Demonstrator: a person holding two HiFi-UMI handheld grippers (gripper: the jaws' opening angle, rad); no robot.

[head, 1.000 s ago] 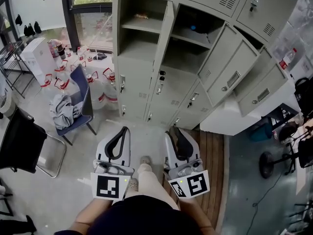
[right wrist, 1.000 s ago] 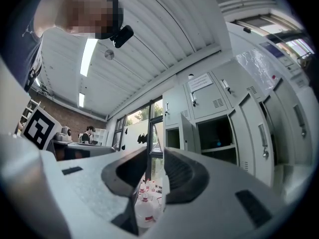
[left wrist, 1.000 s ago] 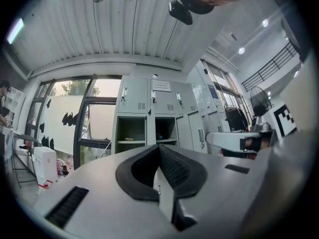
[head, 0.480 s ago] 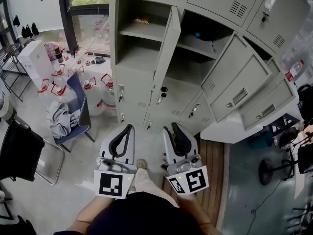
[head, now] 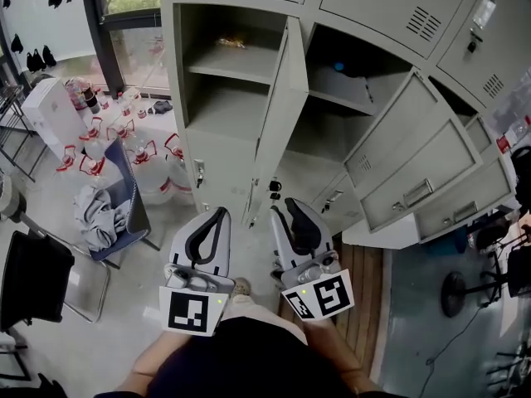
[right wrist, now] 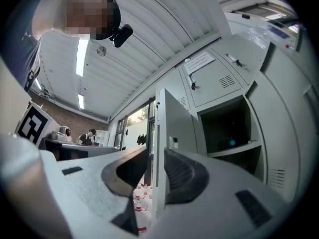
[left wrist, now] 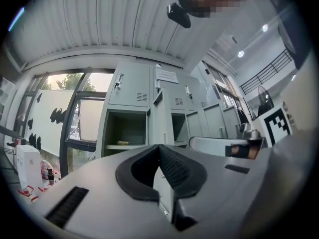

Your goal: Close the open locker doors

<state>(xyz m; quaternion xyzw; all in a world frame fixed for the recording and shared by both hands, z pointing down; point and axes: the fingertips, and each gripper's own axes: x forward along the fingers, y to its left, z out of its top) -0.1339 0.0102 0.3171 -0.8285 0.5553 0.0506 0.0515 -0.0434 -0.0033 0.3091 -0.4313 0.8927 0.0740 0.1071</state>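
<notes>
Ahead of the person: a bank of grey lockers (head: 241, 152) fills the upper half of the head view, with several upper doors standing open.
Middle door (head: 278, 114): swung out towards the person and seen nearly edge-on; in the head view its lower corner lies just above the two grippers.
Left compartment (head: 220, 89): open, with one shelf across it and a small orange item (head: 231, 42) on that shelf.
Right compartment (head: 332, 131): open and dark, with a blue object (head: 338, 66) on its shelf.
Right-hand doors (head: 431, 172): three open leaves overlapping like a fan; the outer two show handles.
Lower doors (head: 220, 168): closed, with keys hanging at the locks.
Left gripper (head: 220, 212): points at the lockers, left of the middle door; the jaws meet at the tips with nothing between them.
Right gripper (head: 284, 208): points at the lockers beside the left one. Its jaws stand apart and clamp nothing. In the right gripper view the edge of the middle door shows through the gap, farther off and not touched.
Marker cubes: one sits at the rear of each gripper, close to the person's body, left (head: 191, 309) and right (head: 319, 297).
Shoe (head: 241, 286): on the floor between the two grippers.
Floor at left: a blue chair (head: 124, 197) with grey cloth (head: 98, 210) heaped on it, a black chair (head: 33, 280) nearer, and water bottles (head: 133, 139) and a white box (head: 50, 110) by the window.
Floor at right: a strip of wooden boards (head: 365, 305) lies under the right-hand doors.
Background: another person (right wrist: 89, 136) sits far off at a desk in the right gripper view.
</notes>
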